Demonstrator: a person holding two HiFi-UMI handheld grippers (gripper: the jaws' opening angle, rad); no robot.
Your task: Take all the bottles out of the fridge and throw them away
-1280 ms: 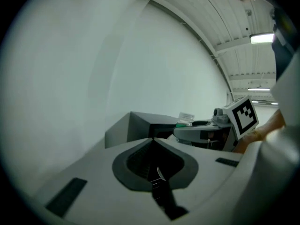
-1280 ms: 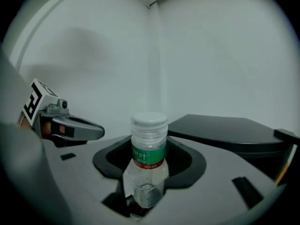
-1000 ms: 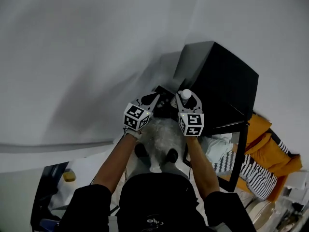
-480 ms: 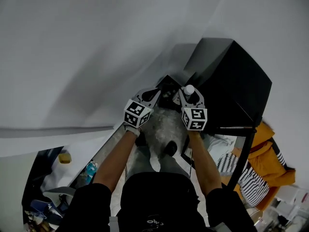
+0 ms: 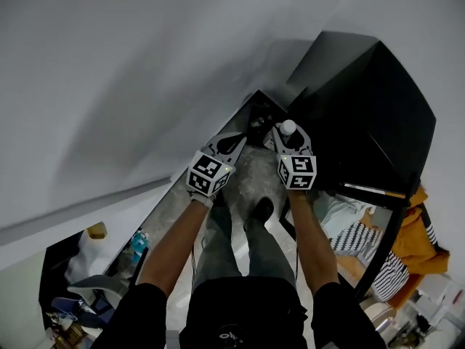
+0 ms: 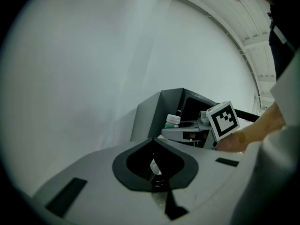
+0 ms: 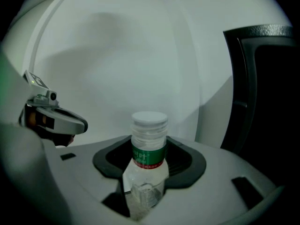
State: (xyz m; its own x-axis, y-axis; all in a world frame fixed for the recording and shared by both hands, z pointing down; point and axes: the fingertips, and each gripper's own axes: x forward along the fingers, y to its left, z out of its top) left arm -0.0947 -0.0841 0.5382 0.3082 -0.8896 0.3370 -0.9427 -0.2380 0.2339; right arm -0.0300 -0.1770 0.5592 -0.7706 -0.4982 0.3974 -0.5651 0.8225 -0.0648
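A clear plastic bottle (image 7: 149, 146) with a white cap and a green label stands upright between the jaws of my right gripper (image 7: 149, 165), which is shut on it. In the head view its cap (image 5: 288, 127) shows above the right gripper (image 5: 289, 137), in front of the black fridge (image 5: 363, 107). My left gripper (image 5: 234, 140) hangs level with it on the left, its tips meeting; its own view shows the jaws (image 6: 153, 142) shut, with only a small pale glint in the gap behind. A dark open box (image 5: 260, 118) sits between wall and fridge just beyond both grippers.
The fridge door edge (image 5: 381, 217) stands out at the right, with striped and orange cloth (image 5: 418, 238) behind it. The person's shoes (image 5: 258, 211) are on the speckled floor below the grippers. A white wall fills the left; clutter (image 5: 94, 260) lies at lower left.
Both grippers have sunk and come closer to the dark box by the fridge. The bottle stays in the right gripper. The fridge has shifted up and right in the head view.
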